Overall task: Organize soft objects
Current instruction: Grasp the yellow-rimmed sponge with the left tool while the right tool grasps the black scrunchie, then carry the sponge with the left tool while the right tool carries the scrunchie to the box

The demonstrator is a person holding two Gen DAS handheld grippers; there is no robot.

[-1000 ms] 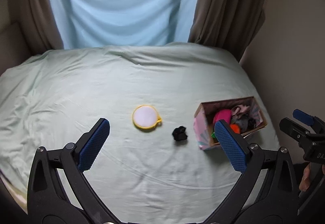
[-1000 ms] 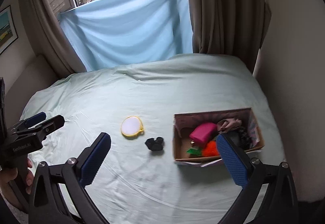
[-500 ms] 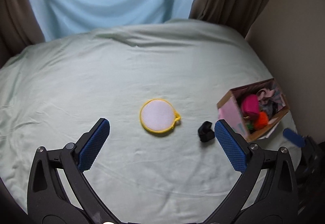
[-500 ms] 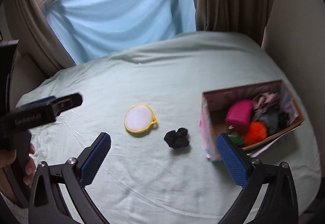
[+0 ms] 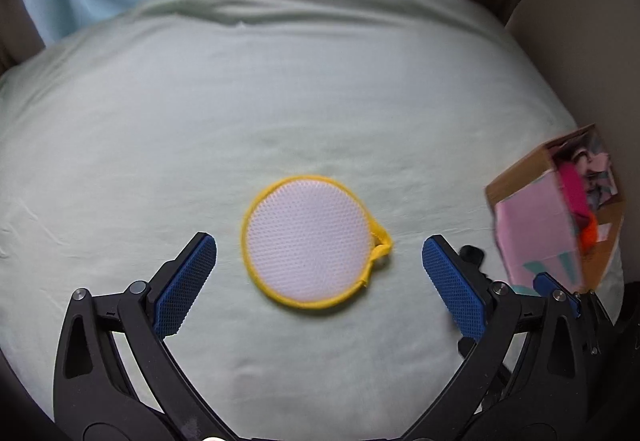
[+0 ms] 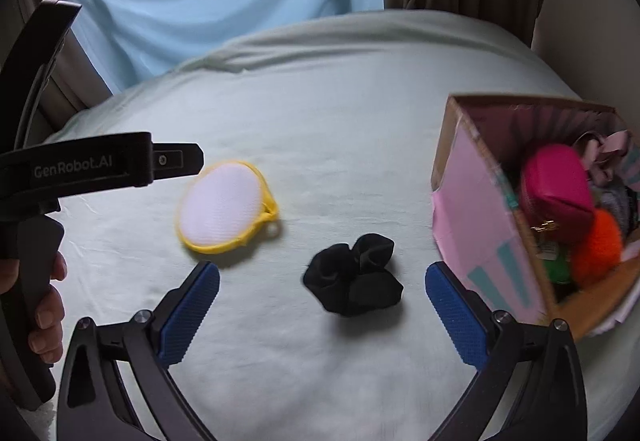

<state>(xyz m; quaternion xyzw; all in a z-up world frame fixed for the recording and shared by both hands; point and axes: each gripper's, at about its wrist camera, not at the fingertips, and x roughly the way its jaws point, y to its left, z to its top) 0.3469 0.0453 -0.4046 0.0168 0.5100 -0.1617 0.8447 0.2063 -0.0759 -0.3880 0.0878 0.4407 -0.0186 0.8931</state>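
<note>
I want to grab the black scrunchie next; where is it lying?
In the right wrist view the scrunchie lies on the bed sheet, between the yellow-rimmed pouch on its left and the box on its right, just ahead of the open right gripper.

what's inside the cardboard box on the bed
In the cardboard box: a magenta pouch, orange pom-pom, something green, pinkish fabric. Anything underneath is covered.

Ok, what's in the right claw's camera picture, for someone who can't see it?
An open right claw hangs over a black scrunchie on a pale green bed. A yellow-rimmed mesh pouch lies to its left, and a cardboard box of soft things to its right.
</note>
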